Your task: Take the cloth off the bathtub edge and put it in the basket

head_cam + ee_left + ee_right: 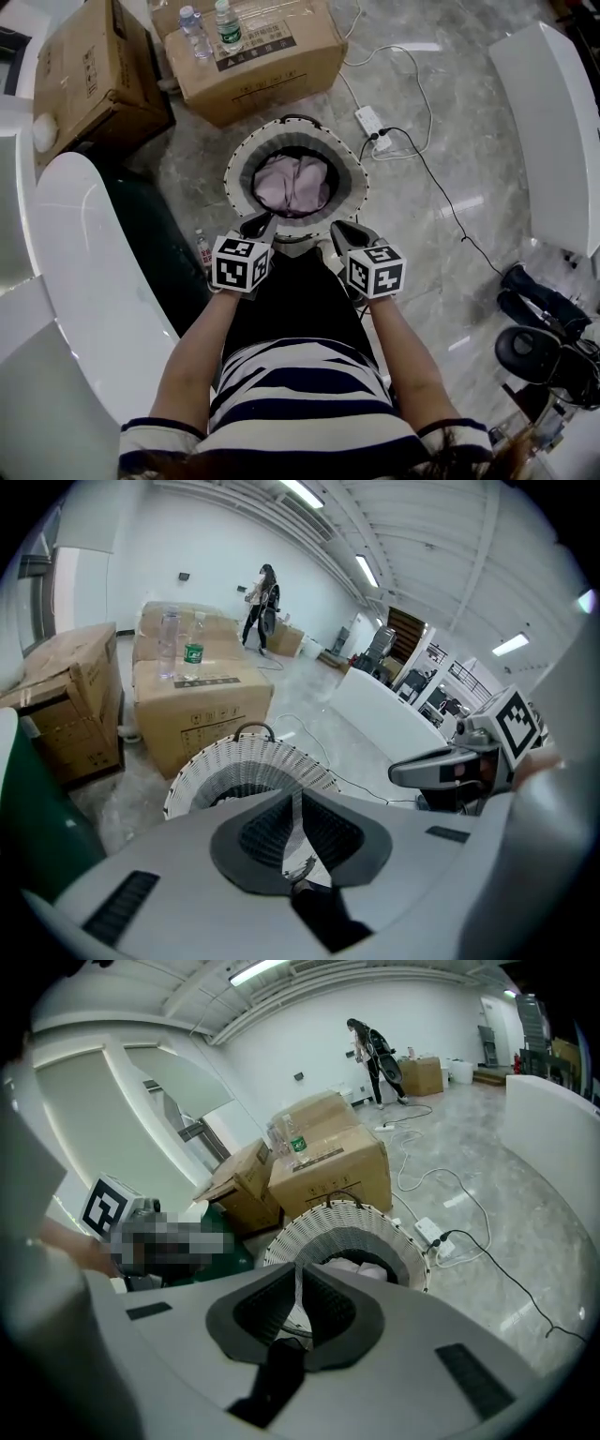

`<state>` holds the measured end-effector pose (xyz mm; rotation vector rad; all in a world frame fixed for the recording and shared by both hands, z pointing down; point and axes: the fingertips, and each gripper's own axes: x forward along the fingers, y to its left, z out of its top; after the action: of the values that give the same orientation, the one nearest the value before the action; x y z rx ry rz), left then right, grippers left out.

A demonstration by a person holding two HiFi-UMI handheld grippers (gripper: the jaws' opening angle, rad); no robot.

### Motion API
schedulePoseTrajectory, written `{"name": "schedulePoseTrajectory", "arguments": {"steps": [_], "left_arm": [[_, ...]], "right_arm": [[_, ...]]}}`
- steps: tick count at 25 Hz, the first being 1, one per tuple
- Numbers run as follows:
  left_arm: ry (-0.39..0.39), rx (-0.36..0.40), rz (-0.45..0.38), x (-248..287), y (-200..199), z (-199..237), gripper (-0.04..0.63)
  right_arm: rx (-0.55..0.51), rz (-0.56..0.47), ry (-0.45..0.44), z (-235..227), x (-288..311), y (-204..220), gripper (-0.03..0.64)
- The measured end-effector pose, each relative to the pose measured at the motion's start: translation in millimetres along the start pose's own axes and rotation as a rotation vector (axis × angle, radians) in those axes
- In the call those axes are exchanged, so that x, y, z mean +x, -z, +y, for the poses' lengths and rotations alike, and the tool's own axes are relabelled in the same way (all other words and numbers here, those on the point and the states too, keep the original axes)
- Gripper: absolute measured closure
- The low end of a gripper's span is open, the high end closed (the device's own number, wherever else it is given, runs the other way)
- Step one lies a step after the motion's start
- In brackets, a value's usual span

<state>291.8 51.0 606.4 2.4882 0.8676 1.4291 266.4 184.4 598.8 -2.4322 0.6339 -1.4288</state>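
Cloth (292, 185) lies in the basket (246, 159); left tool (255, 225) and right tool (345, 232) are closed, empty — raise yours straight, clear of the rim.

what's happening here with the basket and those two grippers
A person stands over a white wicker basket on the floor, with a gripper in each hand. The left gripper and the right gripper hang side by side just above the basket's near rim. Both have their jaws together with nothing between them. A pale pink cloth lies bunched inside the basket, so the drop looks done.
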Motion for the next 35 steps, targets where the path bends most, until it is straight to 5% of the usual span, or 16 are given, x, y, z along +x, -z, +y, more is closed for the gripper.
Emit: {"name": "schedulePoseTrajectory", "arguments": {"steps": [17, 35], "left_arm": [[0.002, 0.046, -0.019, -23, -8, -34, 0.552], [-0.036, -0.016, -0.023, -46, -4, -24, 0.552]], "right_arm": [[-0.042, -0.054, -0.018, 7, -29, -10, 0.588], [-0.051, -0.073, -0.041, 15, -36, -20, 0.591]]}}
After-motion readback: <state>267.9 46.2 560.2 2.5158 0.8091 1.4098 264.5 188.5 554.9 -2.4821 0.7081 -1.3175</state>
